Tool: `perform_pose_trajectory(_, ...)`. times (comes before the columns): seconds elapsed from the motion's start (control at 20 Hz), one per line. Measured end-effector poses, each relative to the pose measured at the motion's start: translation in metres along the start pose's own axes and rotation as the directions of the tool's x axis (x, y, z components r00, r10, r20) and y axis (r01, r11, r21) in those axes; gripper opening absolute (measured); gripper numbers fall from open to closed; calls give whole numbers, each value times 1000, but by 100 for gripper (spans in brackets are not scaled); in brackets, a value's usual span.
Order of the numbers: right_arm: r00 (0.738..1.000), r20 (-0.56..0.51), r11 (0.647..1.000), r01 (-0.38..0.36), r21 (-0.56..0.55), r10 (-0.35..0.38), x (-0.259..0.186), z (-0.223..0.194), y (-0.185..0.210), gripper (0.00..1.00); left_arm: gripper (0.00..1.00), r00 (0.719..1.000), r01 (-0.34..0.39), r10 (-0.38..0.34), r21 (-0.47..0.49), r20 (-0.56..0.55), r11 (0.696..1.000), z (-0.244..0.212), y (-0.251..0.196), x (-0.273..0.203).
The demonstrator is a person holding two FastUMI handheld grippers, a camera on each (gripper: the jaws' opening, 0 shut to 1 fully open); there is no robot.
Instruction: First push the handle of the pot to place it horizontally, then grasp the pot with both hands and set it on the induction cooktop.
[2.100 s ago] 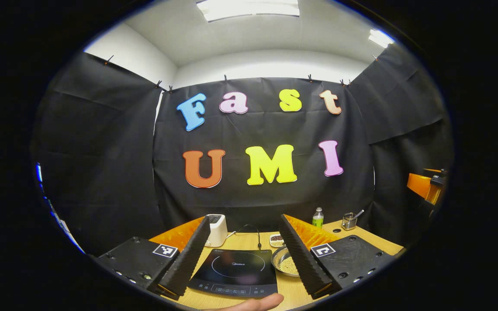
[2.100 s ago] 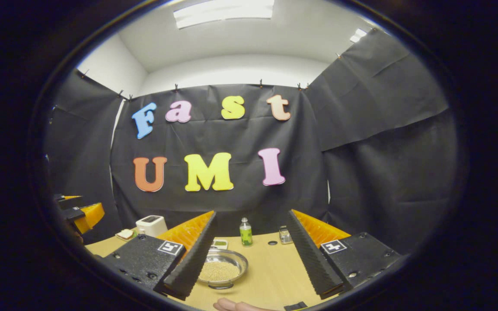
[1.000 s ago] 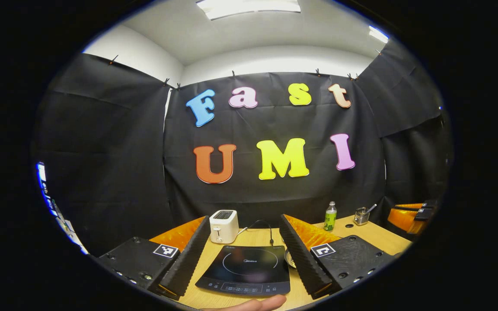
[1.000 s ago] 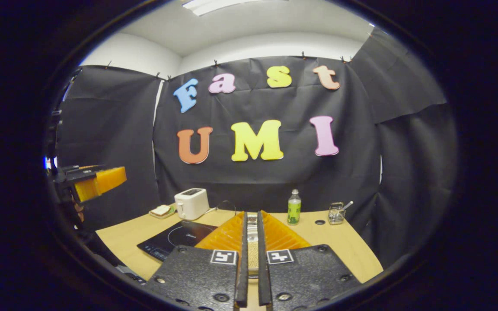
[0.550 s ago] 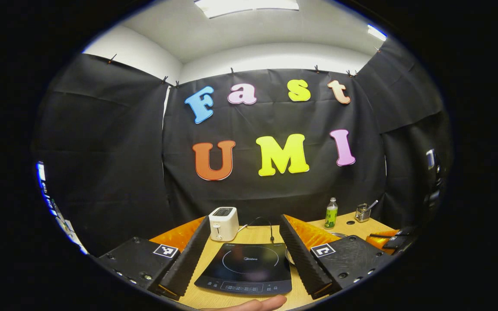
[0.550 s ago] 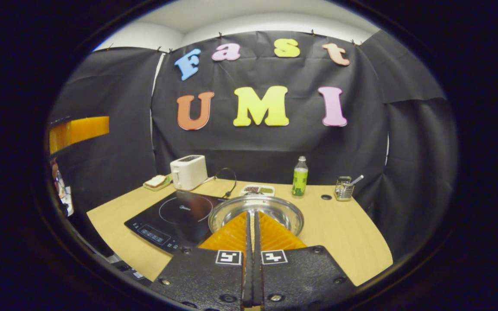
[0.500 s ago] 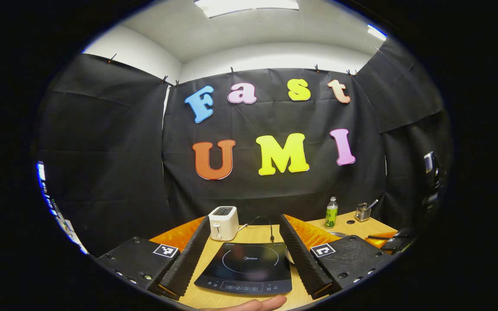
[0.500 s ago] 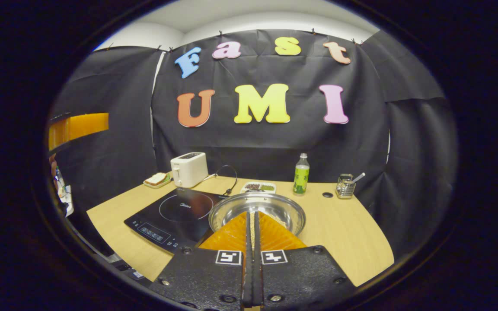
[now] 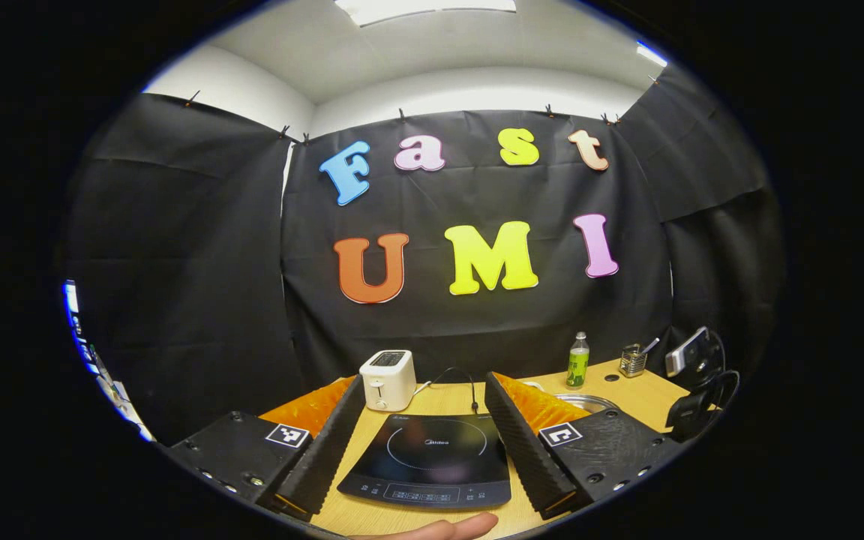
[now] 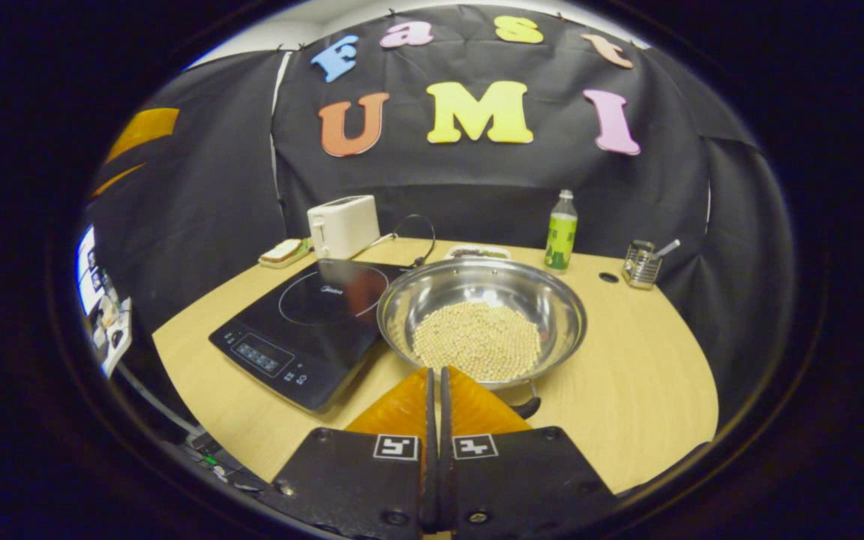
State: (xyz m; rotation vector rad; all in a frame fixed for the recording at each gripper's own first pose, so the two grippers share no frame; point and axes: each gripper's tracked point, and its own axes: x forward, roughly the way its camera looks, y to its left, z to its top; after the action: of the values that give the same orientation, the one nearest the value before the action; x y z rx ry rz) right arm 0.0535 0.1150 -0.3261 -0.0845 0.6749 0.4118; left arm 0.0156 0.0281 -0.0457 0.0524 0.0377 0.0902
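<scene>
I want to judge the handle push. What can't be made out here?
- Pot handle: right gripper view, mostly hidden behind the right gripper.
- Pot: left gripper view, mostly hidden behind the left gripper's finger.
- Cooktop button markings: too small.

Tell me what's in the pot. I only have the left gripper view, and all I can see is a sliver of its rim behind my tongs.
Observer: In the right gripper view, the pot holds a layer of small pale beads.
Operator: Where's its handle?
Observer: A dark handle stub pokes out under the near rim. It points toward the camera, just right of the right tongs.
Operator: Are those tongs open?
Observer: No, their fingers are closed together with nothing between them. The tips are at the pot's near rim, but I cannot tell whether they touch it.
</scene>
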Motion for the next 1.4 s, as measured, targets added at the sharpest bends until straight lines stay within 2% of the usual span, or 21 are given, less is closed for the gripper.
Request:
perform_pose_trajectory(0.2,998,-54,998,-37,50,40,13,-13,6,4,95,1000,-1,1,-2,3,1000,2,2,0)
perform_pose_trajectory(0.4,997,-75,999,-9,46,12,20,-18,-2,0,95,1000,1,-1,-9,-1,1000,1,1,-1)
perform_pose_trajectory(0.45,997,-76,999,-1,50,5,21,-18,-5,4,95,1000,1,-1,-7,2,1000,2,2,-1)
perform_pose_trajectory(0.55,998,-69,998,-7,59,11,22,-16,-7,1,95,1000,5,-5,-6,6,1000,3,2,-1)
perform_pose_trajectory(0.7,999,-52,997,-13,78,17,20,-14,-12,4,95,1000,7,-7,-7,15,1000,8,2,-5)
perform_pose_trajectory(0.75,999,-46,997,12,73,-9,20,-13,-19,0,95,1000,8,-8,-6,17,1000,8,3,-4)
perform_pose_trajectory(0.8,998,-44,997,44,65,-41,18,-13,-30,4,95,1000,9,-9,-7,20,1000,9,3,-5)
perform_pose_trajectory(0.85,998,-40,997,56,62,-54,19,-12,-34,0,95,1000,12,-12,-8,21,1000,9,2,-4)
perform_pose_trajectory(0.9,996,-45,995,76,62,-74,18,-15,-41,4,95,1000,14,-14,-11,23,1000,10,2,-5)
perform_pose_trajectory(1.0,997,-44,995,63,76,-60,17,-14,-40,1,95,1000,15,-15,-14,27,1000,10,1,-5)
perform_pose_trajectory(1.05,998,-43,995,58,75,-55,17,-12,-37,4,95,1000,15,-15,-13,25,1000,9,1,-5)
perform_pose_trajectory(1.2,999,-40,998,-29,51,31,17,-13,-10,4,95,1000,13,-13,-14,20,1000,8,1,-5)
perform_pose_trajectory(1.35,996,-84,998,-35,44,39,27,-27,-6,4,95,1000,14,-14,-12,18,1000,7,2,-5)
perform_pose_trajectory(1.4,994,-92,997,-47,60,53,29,-30,-4,1,95,1000,14,-14,-12,19,1000,7,3,-6)
